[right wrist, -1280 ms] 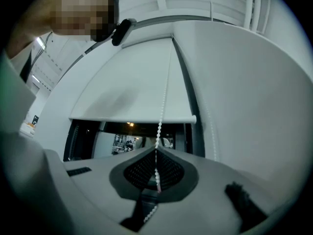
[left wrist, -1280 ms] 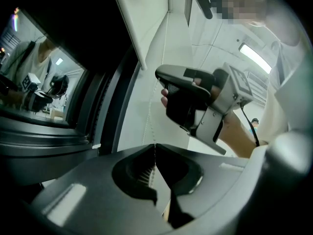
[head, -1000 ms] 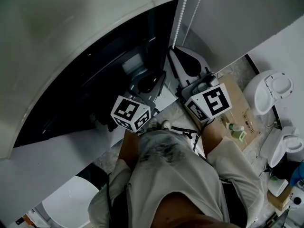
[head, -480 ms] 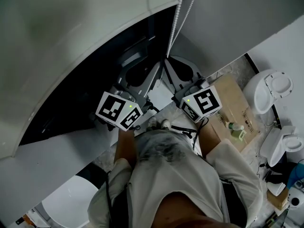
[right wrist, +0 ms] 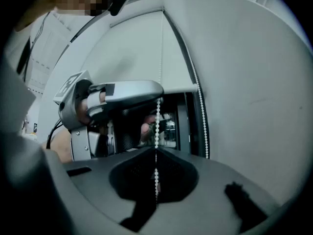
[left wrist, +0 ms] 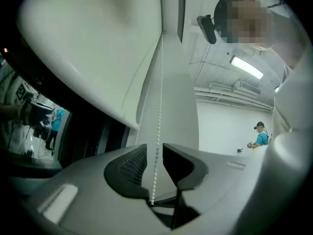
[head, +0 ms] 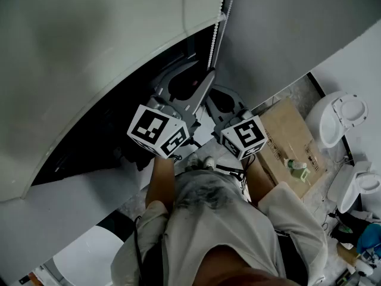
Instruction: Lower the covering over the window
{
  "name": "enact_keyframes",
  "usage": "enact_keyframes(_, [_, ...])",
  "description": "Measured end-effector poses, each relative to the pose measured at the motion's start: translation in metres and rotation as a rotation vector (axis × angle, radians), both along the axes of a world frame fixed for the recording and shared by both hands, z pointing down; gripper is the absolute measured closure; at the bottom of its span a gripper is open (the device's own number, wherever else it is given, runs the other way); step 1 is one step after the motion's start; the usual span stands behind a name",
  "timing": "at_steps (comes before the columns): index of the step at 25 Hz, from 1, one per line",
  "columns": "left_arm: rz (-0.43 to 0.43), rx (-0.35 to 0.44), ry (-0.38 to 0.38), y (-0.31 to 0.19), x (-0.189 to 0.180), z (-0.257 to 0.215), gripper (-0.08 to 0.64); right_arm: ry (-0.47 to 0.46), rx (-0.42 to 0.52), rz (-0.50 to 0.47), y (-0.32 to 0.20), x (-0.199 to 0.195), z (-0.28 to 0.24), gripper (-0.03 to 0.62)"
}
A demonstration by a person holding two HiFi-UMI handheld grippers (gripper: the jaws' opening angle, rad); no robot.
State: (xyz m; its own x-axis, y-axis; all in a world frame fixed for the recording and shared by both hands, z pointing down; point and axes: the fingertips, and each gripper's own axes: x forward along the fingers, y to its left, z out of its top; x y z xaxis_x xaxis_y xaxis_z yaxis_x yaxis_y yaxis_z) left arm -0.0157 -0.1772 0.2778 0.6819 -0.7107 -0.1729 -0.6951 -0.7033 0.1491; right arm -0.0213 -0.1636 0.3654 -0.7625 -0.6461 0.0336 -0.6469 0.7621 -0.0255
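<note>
The white roller blind (head: 119,52) hangs over the upper part of the dark window (head: 113,130). Its white bead chain (head: 221,11) drops along the frame on the right. My left gripper (head: 205,76) is the upper one. In the left gripper view the left gripper (left wrist: 154,148) is open after its jaws have just been opening, and the bead chain (left wrist: 159,106) runs free between them. Just below it, my right gripper (head: 213,97) is shut on the chain. The right gripper view shows the right gripper (right wrist: 156,151) pinching one strand of bead chain (right wrist: 157,126), while the second strand (right wrist: 203,121) hangs loose to the right.
A cardboard box (head: 292,136) with a green bottle (head: 296,164) stands on the floor to the right. White toilet-like fixtures (head: 336,115) sit beyond it. A grey wall (head: 280,34) borders the window. A person (left wrist: 260,133) stands far off in the room.
My left gripper has let go of the chain and risen toward the blind's lower edge. The right gripper has come down, still shut on the chain. The blind's edge sits lower.
</note>
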Motion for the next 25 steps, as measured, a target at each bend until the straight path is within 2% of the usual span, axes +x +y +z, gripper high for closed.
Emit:
enact_keyframes(2, [0.01,0.003,-0.004,-0.001,0.004,0.001,0.463,0.0,0.003,0.0,-0.001,-0.001,0.0,0.574])
enact_keyframes(4, [0.001,0.013,-0.01,-0.002,0.006,0.002,0.536,0.004,0.005,0.001,-0.001,-0.001,0.0,0.574])
enact_keyframes(5, [-0.006,0.016,-0.012,-0.002,0.006,0.002,0.551,0.007,0.007,0.002,-0.001,-0.001,-0.001,0.574])
enact_keyframes(13, [-0.063,0.054,-0.058,-0.001,0.006,0.0,0.552,0.004,0.029,0.009,0.002,0.004,-0.006,0.574])
enact_keyframes(15, [-0.059,0.05,-0.054,0.0,0.005,0.001,0.552,-0.021,0.039,0.005,0.005,0.009,-0.016,0.572])
enact_keyframes(20, [-0.056,0.042,-0.068,0.0,0.003,0.004,0.554,-0.159,0.103,0.037,0.009,0.036,-0.068,0.572])
enact_keyframes(25, [-0.024,-0.003,-0.072,0.003,0.01,0.025,0.554,-0.191,0.209,0.058,0.015,0.048,-0.114,0.572])
